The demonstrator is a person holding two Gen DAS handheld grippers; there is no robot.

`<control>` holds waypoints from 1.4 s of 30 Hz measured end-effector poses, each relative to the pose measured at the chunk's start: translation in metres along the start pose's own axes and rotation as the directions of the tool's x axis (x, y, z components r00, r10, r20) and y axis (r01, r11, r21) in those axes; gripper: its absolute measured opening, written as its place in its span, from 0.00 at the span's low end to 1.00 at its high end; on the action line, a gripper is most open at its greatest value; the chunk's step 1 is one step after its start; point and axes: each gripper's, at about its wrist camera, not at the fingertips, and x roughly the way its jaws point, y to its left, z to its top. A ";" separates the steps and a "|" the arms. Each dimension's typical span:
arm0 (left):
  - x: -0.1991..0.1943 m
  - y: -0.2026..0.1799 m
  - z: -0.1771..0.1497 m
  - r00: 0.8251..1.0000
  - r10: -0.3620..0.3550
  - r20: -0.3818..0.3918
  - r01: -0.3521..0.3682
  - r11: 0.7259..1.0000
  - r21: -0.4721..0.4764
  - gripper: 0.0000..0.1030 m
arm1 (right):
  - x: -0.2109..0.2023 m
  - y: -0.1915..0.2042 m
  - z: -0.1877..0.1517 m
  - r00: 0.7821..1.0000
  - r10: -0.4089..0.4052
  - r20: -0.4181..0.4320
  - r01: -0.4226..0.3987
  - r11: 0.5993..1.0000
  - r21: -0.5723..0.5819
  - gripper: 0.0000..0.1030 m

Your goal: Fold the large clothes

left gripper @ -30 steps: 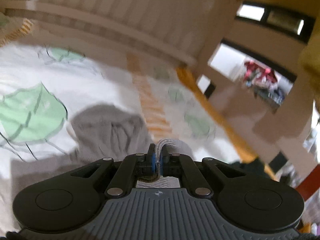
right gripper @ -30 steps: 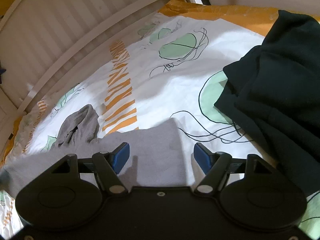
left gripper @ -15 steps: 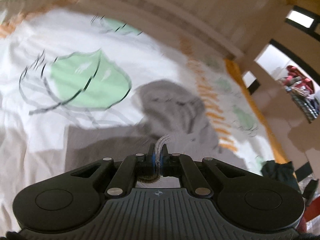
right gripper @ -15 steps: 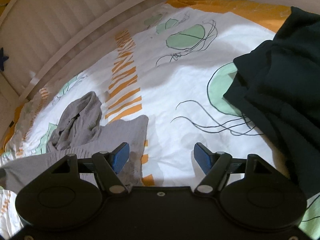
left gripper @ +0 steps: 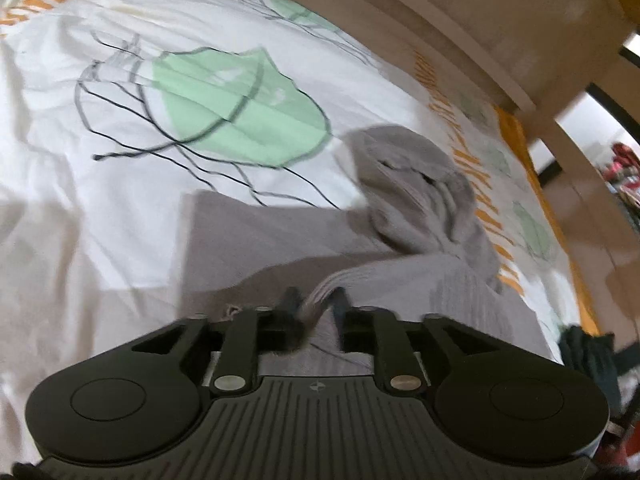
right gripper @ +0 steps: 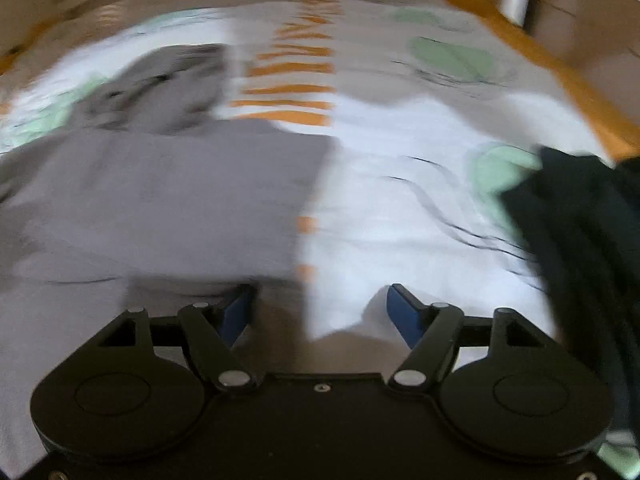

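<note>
A grey hooded sweatshirt (left gripper: 280,240) lies on the bed, its crumpled hood (left gripper: 416,192) at the far end. My left gripper (left gripper: 314,306) is low over the garment with its jaws now a little apart, and a ribbed grey hem (left gripper: 320,294) lies loose between them. In the blurred right wrist view the grey sweatshirt (right gripper: 160,192) lies flat to the left. My right gripper (right gripper: 318,308) is open and empty, just above its near right edge.
The bed sheet (left gripper: 100,200) is white with green leaf shapes and orange stripes. A dark green garment (right gripper: 580,232) is heaped at the right. A beige slatted bed rail (left gripper: 460,28) runs along the far side.
My left gripper has swung down toward the bed and its jaws have parted, loosening the grey hem. My right gripper has shifted left and nearer to the sweatshirt, staying open.
</note>
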 end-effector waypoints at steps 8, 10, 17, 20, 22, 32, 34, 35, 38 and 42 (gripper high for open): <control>-0.011 0.021 0.011 0.983 0.157 0.097 -0.157 0.988 -0.014 0.40 | -0.002 -0.001 -0.002 1.000 0.001 -0.023 -0.001 1.000 -0.020 0.75; -0.016 0.018 0.010 0.977 0.180 0.111 -0.183 0.983 0.018 0.42 | -0.011 -0.004 -0.002 0.999 0.011 -0.034 -0.011 1.000 -0.014 0.76; -0.018 -0.028 -0.004 0.986 0.120 0.119 -0.146 0.960 0.241 0.48 | -0.048 0.003 0.014 0.981 0.155 0.116 -0.163 0.984 0.068 0.78; -0.006 -0.042 -0.007 0.990 0.092 0.109 -0.117 0.961 0.251 0.51 | -0.041 0.028 0.029 0.974 0.163 0.159 -0.168 0.986 0.020 0.78; 0.004 -0.045 -0.008 0.992 0.088 0.096 -0.109 0.963 0.245 0.53 | -0.030 0.041 0.038 0.970 0.176 0.168 -0.179 0.984 0.002 0.77; 0.022 -0.025 -0.048 0.989 0.100 0.111 -0.129 0.945 0.300 0.53 | 0.033 0.038 0.009 0.987 0.123 0.105 -0.124 0.992 0.006 0.80; 0.023 -0.023 -0.059 0.982 0.095 0.165 -0.144 0.938 0.315 0.55 | 0.035 0.040 0.007 0.986 0.120 0.116 -0.120 0.993 -0.007 0.83; 0.024 -0.023 -0.065 0.976 0.093 0.195 -0.152 0.936 0.318 0.55 | 0.036 0.041 0.005 0.984 0.120 0.131 -0.120 0.993 -0.009 0.85; 0.025 -0.025 -0.072 0.965 0.107 0.239 -0.182 0.929 0.322 0.56 | 0.037 0.041 -0.004 0.976 0.120 0.180 -0.121 0.993 -0.003 0.89; 0.028 -0.029 -0.072 0.961 0.116 0.252 -0.199 0.923 0.330 0.57 | 0.035 0.044 -0.007 0.973 0.111 0.200 -0.113 0.994 -0.005 0.90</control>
